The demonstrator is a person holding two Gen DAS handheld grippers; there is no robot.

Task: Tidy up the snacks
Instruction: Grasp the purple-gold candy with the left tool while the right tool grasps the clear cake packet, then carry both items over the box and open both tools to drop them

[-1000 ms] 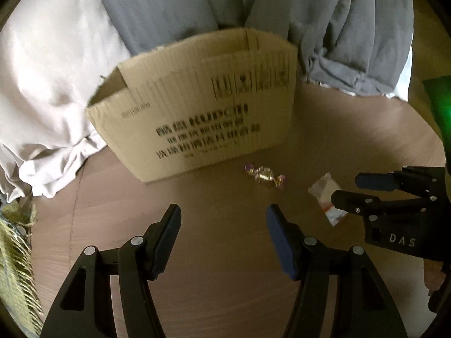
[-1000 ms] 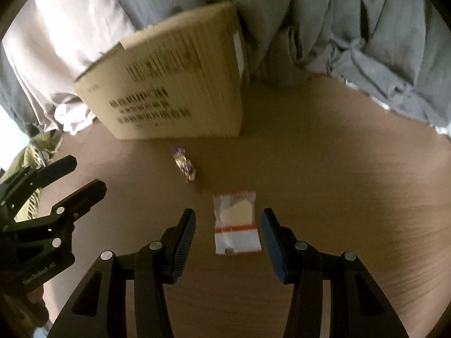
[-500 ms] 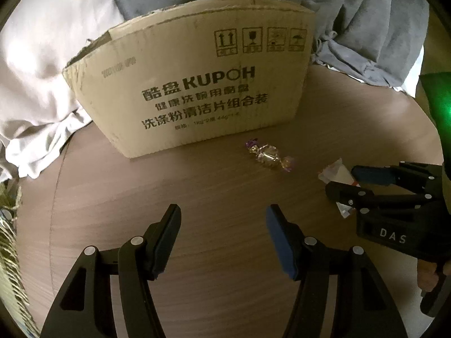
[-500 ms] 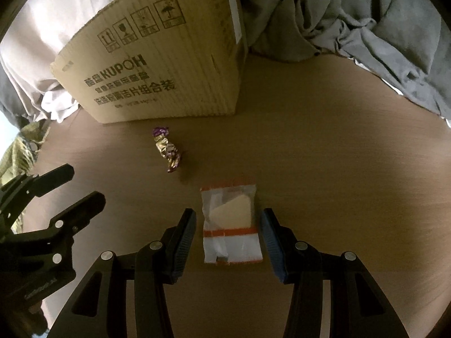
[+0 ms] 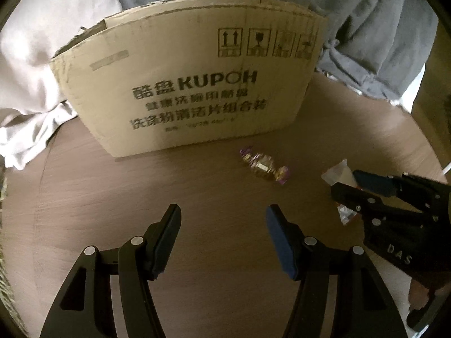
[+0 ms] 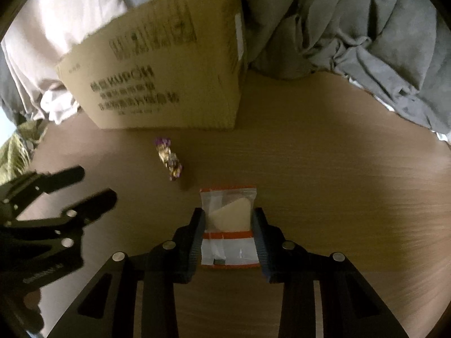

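Note:
A clear snack packet with orange stripes [image 6: 228,219] lies flat on the brown table [image 6: 338,186]. My right gripper [image 6: 228,217] has its fingers closed against the packet's two sides; it also shows in the left wrist view [image 5: 346,184] with the packet [image 5: 338,173] between its fingers. A gold and purple wrapped candy [image 5: 263,166] lies in front of the cardboard box [image 5: 197,84], ahead and right of my open, empty left gripper [image 5: 222,217]. The candy [image 6: 169,159] and the box [image 6: 169,84] also show in the right wrist view.
Grey cloth [image 6: 366,42] and pale cloth [image 5: 42,42] are bunched behind and beside the box. The round table's edge curves at the left [image 5: 39,186]. A straw-like mat [image 6: 14,152] lies past that edge.
My right gripper has moved forward over the packet and narrowed until its fingers touch both sides. My left gripper has moved closer to the box and stayed open.

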